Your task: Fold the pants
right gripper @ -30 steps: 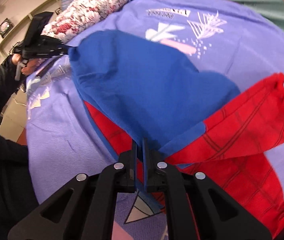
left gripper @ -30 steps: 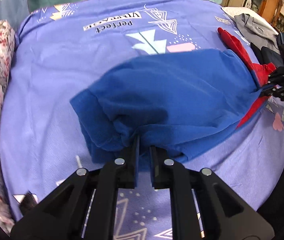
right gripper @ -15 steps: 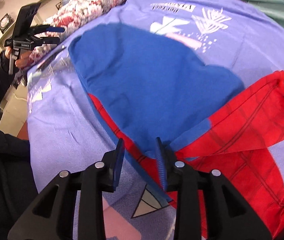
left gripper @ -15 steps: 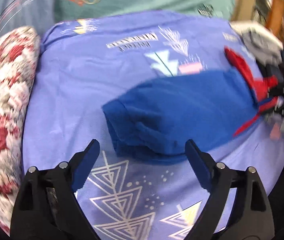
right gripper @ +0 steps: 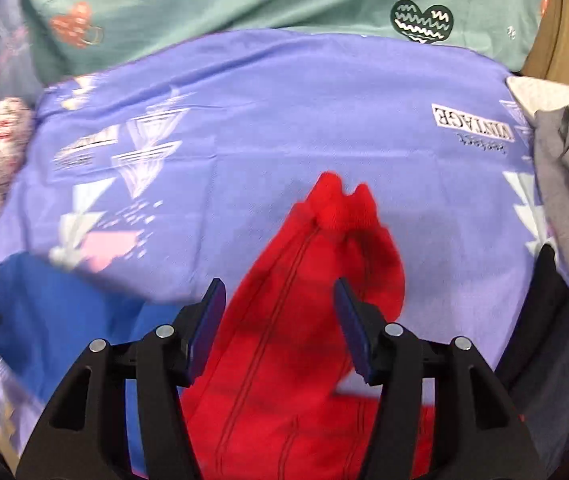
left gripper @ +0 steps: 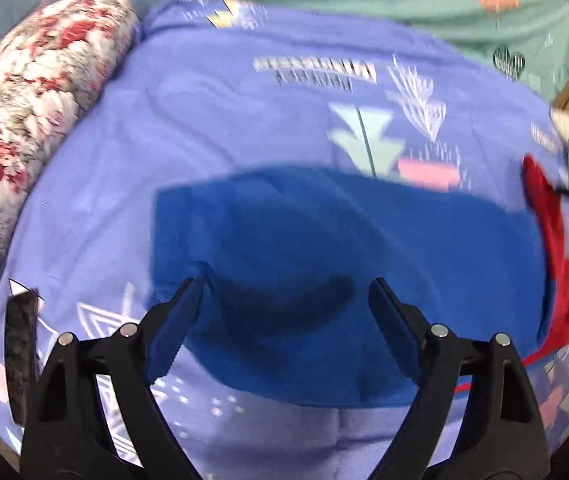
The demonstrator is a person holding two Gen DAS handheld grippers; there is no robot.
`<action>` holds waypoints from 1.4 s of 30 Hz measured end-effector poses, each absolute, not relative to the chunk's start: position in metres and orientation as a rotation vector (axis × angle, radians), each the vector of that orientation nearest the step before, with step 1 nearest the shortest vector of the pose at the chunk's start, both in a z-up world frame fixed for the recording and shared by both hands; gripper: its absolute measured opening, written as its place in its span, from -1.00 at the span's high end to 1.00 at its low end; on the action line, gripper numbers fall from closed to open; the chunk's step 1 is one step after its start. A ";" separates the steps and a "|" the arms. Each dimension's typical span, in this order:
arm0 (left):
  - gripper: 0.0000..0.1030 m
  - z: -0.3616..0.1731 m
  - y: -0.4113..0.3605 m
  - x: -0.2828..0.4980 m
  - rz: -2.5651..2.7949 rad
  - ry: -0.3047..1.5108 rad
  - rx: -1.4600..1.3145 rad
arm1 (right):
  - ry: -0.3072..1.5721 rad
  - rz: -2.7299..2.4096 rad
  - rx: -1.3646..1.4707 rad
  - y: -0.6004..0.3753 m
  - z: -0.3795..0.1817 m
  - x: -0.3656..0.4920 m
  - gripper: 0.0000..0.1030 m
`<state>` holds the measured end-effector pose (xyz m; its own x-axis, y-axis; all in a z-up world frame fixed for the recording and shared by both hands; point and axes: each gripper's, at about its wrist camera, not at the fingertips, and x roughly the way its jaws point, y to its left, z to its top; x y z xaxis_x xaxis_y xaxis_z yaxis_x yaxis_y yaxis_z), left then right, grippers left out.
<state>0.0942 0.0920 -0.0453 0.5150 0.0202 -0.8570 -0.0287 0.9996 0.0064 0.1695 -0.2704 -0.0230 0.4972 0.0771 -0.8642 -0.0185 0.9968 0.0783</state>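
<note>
Item: pants (left gripper: 324,240), blue upper part with red legs (right gripper: 316,280), lying flat on a lavender printed bedsheet (left gripper: 224,128). In the left wrist view we log the blue part spread wide across the middle of the sheet, its near edge folded over, the red fabric trailing off at the right. In the right wrist view we log one red leg with dark stripe lines running away from the camera to a bunched cuff, and the blue part at lower left.

Left gripper (left gripper: 280,308): released, jaws spread wide, holding nothing; it hovers over the near edge of the blue fabric, and we see its shadow on the cloth.

Right gripper (right gripper: 278,312): released, jaws apart on either side of the red leg, not pinching it; we cannot tell whether the fingers touch the fabric.

Surroundings: a rolled floral quilt (left gripper: 24,120) along the left edge of the sheet; a teal cover with heart prints (right gripper: 244,0) beyond the far edge; a pile of grey and dark garments (right gripper: 564,200) at the right.
</note>
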 end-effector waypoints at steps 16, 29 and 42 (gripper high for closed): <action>-0.68 -0.088 0.091 0.093 0.081 1.150 0.062 | 1.048 -0.041 0.086 -0.296 -0.049 0.190 0.94; -0.69 -0.087 0.097 0.098 0.030 1.166 0.138 | 0.879 -0.013 0.392 -0.410 0.009 -0.010 0.94; -0.69 -0.081 0.095 0.082 0.022 1.145 0.181 | 0.916 -0.057 0.373 -0.416 -0.027 -0.032 -0.12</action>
<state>0.0825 0.0946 -0.0813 0.4142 0.1099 -0.9035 0.0750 0.9852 0.1542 -0.0322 -0.4158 -0.0271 0.6119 0.1091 -0.7834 0.2060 0.9343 0.2910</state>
